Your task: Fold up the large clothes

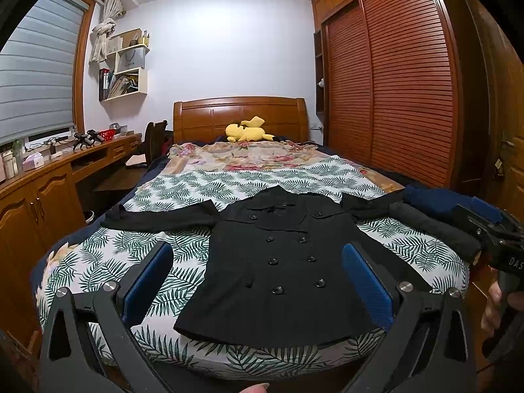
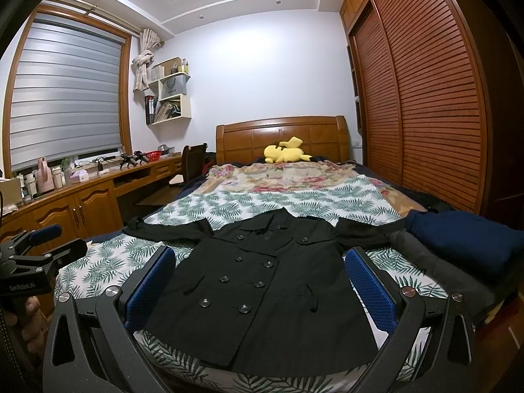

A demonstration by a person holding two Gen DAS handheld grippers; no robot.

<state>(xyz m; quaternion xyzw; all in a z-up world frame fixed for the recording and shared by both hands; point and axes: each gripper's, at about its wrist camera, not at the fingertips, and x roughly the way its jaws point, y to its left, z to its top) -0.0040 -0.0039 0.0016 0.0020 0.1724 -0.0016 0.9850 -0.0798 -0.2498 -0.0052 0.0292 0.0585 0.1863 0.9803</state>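
Left wrist view shows the left gripper [image 1: 257, 275] with jaws spread wide and nothing between them, held above the foot of the bed [image 1: 98, 262]. Ahead of and below the jaws lies the coat [image 1: 275, 262], flat and front up, its hem nearest the jaws and its collar far from them, so its long axis runs straight away from the fingers. One sleeve [image 1: 157, 217] reaches out beyond the left finger [image 1: 149, 281]; the other sleeve [image 1: 370, 206] runs past the right finger toward a grey roll [image 1: 435, 229] and a navy pile [image 1: 439, 199].

Right wrist view shows the right gripper [image 2: 258, 286] likewise spread and empty, the coat [image 2: 258, 281] centred ahead of its jaws, hem closest.

Neither gripper touches the cloth. Folding has not begun, I judge. The left gripper sits nearer the left sleeve, the right gripper nearer the right one, so each would likely reach outward and forward to take its own sleeve inward.
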